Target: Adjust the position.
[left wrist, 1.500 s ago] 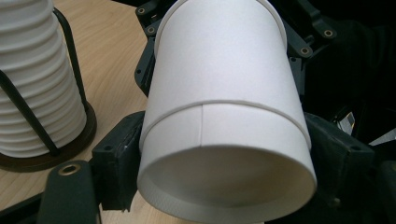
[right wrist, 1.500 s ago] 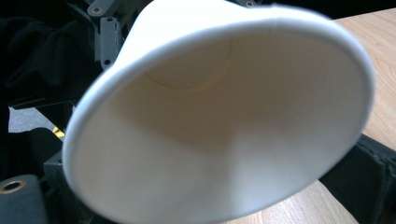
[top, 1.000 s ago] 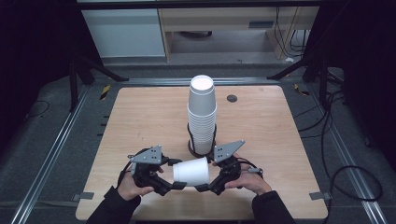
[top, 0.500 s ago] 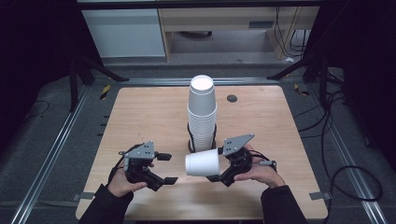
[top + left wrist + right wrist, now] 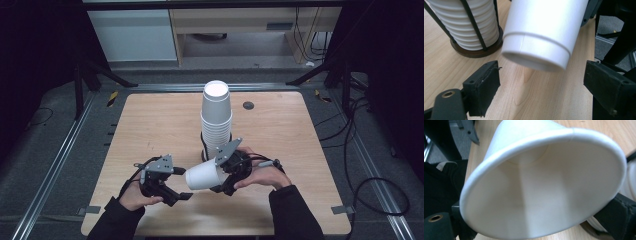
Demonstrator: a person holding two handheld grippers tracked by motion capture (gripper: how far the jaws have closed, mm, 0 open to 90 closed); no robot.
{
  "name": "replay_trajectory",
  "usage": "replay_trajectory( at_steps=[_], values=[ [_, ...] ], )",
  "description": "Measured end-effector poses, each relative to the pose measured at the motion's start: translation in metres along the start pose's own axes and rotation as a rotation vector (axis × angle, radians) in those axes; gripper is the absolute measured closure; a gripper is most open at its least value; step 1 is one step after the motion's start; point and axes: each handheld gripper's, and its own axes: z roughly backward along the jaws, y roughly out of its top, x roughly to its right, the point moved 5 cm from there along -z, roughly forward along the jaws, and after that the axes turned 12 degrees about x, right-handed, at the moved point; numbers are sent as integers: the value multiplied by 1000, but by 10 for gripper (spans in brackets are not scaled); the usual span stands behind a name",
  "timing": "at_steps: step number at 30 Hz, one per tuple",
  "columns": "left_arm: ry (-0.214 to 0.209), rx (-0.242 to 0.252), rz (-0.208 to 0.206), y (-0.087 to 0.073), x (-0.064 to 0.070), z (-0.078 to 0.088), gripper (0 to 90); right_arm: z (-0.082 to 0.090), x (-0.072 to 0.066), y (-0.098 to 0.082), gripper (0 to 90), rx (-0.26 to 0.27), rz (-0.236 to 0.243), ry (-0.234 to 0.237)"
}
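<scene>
- High view first: a second ago both claws were on the single white cup [image 5: 205, 176], half a second ago the left one had let go, and now the left claw [image 5: 180, 184] sits back with its jaws spread wide and nothing between them. The cup rides in the right claw [image 5: 223, 176] alone, lying on its side just above the counter [image 5: 150, 130], base pointing at the left hand.
- So my read is the handover is done, or the cup was pulled free of another. Next is probably setting it on or near the cup stack [image 5: 216, 117] right behind it, but that's a guess.
- Left gripper view gives what the high view can't: the cup's base end [image 5: 541, 37] hangs clear between and beyond the open jaws, not touching either pad, and the stack [image 5: 466, 22] stands in a black wire holder [image 5: 477, 48] with a dark round base.
- Right gripper view looks straight into the cup's mouth [image 5: 544, 185]. The rim is squashed a bit oval, the black jaws showing at either side of it, so it's clamped by the rim end. That squeeze doesn't read from above.
</scene>
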Motion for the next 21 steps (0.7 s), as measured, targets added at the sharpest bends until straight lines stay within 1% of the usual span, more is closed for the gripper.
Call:
replay_trajectory(
  at_steps=[2, 4, 6, 13, 16, 19, 21],
  values=[
    [-1, -13, -5, -1, 0, -1, 129, -6, -1, 4, 80, -25, 21, 15],
    [1, -23, -9, -2, 1, -2, 125, -12, -2, 7, 80, -52, 41, 14],
    [-2, -25, -10, -2, 1, -3, 126, -16, -4, 9, 80, -61, 50, 28],
    [-5, -38, -15, -3, 2, -4, 128, -27, -10, 16, 81, -75, 69, 82],
    [-15, -45, -20, -4, 3, -6, 135, -30, -13, 19, 81, -76, 79, 94],
    [-23, -49, -23, -4, 4, -6, 154, -31, -14, 21, 81, -74, 90, 101],
    [-30, -47, -27, -4, 5, -5, 195, -32, -14, 22, 80, -70, 88, 107]
  ],
)
